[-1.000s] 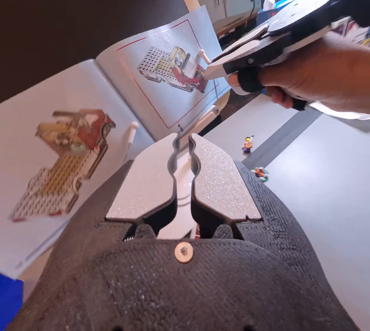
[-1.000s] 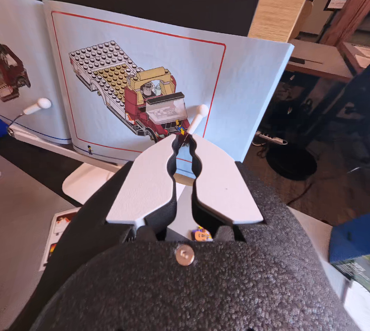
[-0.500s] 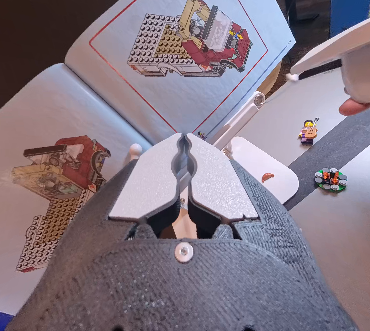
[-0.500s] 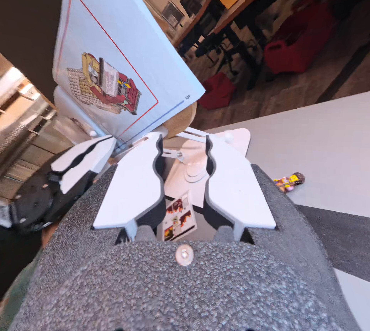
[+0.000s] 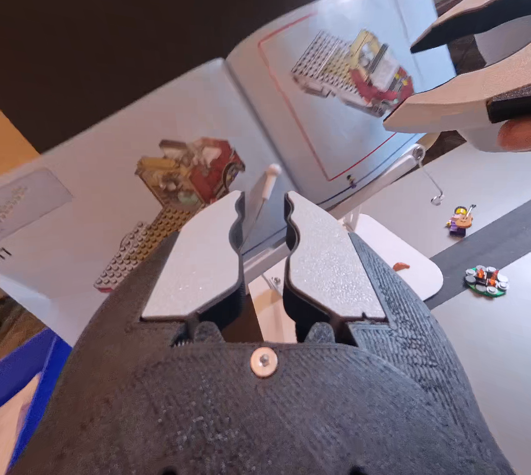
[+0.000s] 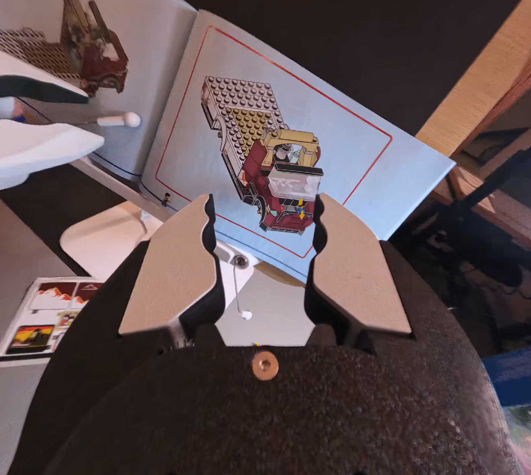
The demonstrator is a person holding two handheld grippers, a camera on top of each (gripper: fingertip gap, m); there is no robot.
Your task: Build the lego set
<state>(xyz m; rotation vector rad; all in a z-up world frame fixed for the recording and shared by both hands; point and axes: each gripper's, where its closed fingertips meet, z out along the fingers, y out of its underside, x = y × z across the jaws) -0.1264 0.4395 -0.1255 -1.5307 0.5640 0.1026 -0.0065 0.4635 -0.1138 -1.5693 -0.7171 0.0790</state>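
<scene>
The Lego instruction booklet [image 5: 201, 130] stands open on a white book stand [image 5: 396, 254]; both pages show a dark red truck. My left gripper [image 5: 264, 199] is open and empty in front of the left page, just below the left page clip [image 5: 270, 173]. My right gripper [image 6: 264, 199] is open and empty in front of the right page [image 6: 287, 159]. It also shows in the left wrist view [image 5: 402, 87] at the upper right. The right page clip [image 6: 242, 314] hangs down off the page. The left gripper [image 6: 43, 116] shows at the left of the right wrist view.
On the grey table lie a minifigure with a guitar [image 5: 459, 221], a round green campfire piece [image 5: 485, 280] and a sticker sheet [image 6: 43, 317]. A small brown piece [image 5: 400, 266] lies on the stand base. A blue box [image 5: 23, 375] is at the lower left.
My right gripper let go of the right page clip and opened wide; the clip now hangs down. My left gripper went from shut to open and moved toward the left page.
</scene>
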